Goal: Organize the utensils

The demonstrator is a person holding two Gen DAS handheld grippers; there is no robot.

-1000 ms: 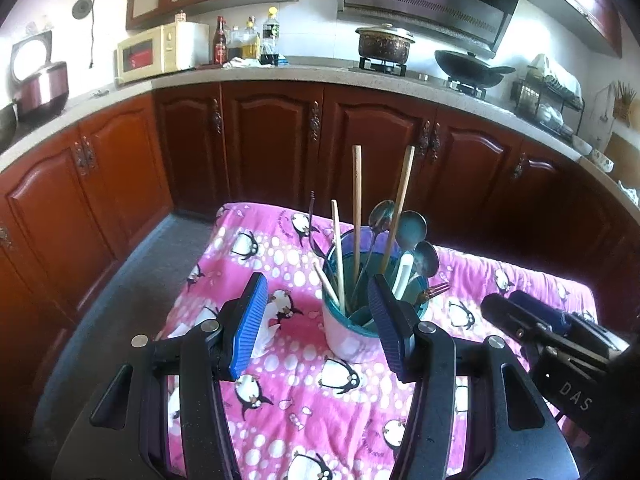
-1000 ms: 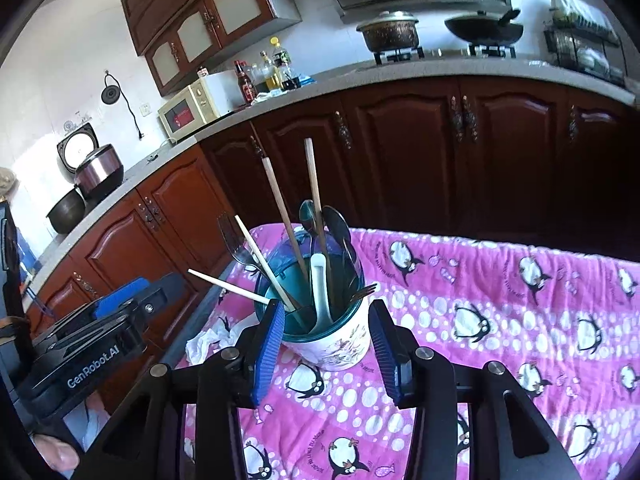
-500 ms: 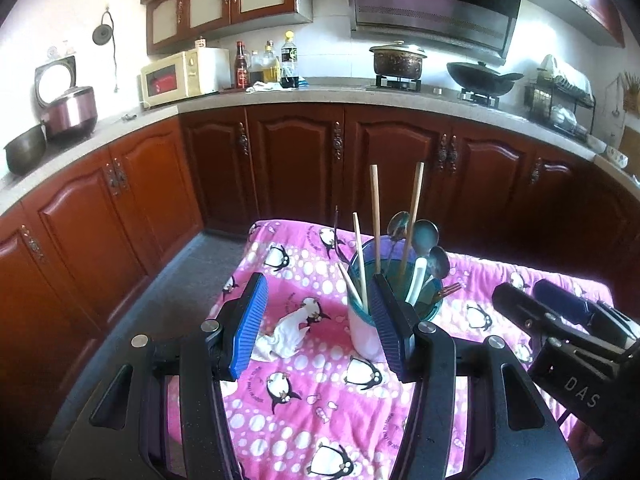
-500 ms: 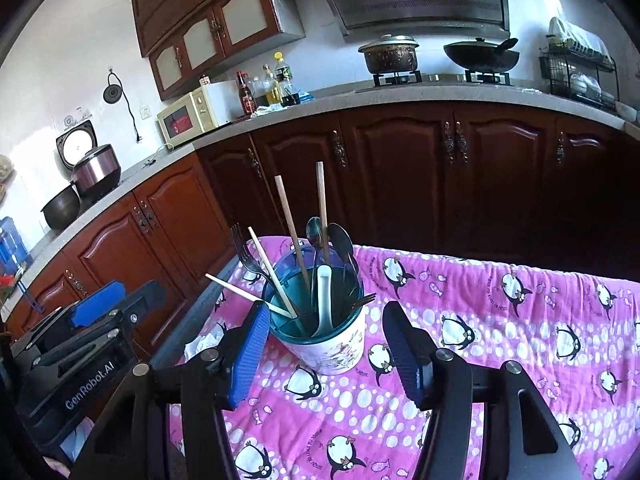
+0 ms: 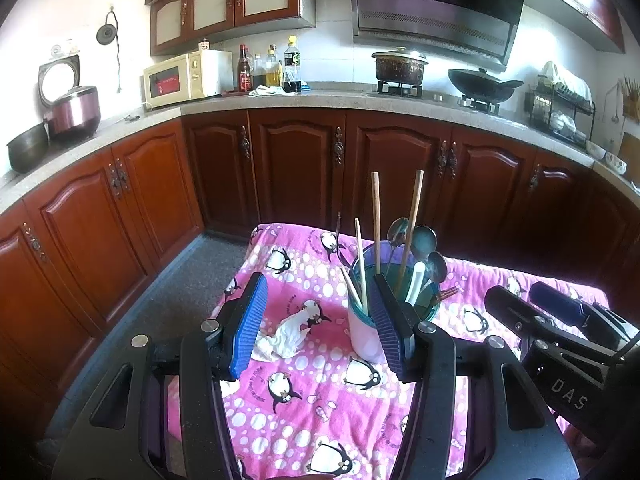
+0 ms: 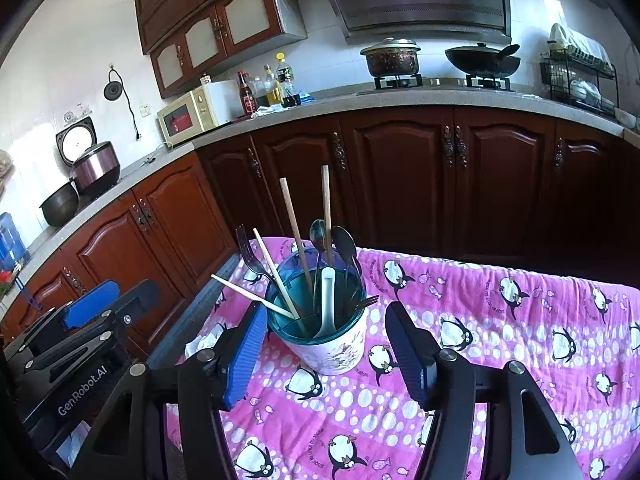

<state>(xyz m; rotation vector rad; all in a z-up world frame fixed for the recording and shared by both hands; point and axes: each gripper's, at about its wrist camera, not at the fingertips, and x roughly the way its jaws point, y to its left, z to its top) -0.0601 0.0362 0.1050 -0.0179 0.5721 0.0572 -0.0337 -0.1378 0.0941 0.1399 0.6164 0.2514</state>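
Note:
A white floral utensil holder [image 6: 334, 350] with a teal insert stands on the pink penguin cloth [image 6: 500, 320]. It holds wooden chopsticks [image 6: 295, 232], metal spoons [image 6: 344, 242], a white spoon [image 6: 327, 300] and forks [image 6: 245, 242]. My right gripper [image 6: 326, 354] has the holder between its blue pads; the jaws are opening and neither pad touches it. My left gripper [image 5: 320, 322] is open and empty, and the holder [image 5: 362, 334] sits partly behind its right finger. Each gripper shows in the other's view: the left gripper [image 6: 92, 316] and the right gripper [image 5: 560, 316].
A crumpled white tissue [image 5: 286, 334] lies on the cloth left of the holder. Dark wooden cabinets [image 5: 296, 176] curve around behind, under a counter [image 5: 320, 98] with a microwave, bottles, a pot and a wok. Grey floor [image 5: 180, 292] lies left of the table.
The right gripper's jaws have widened around the holder. Both grippers drew back and up a little, so the holder looks smaller; in the left wrist view it shifted toward the right finger.

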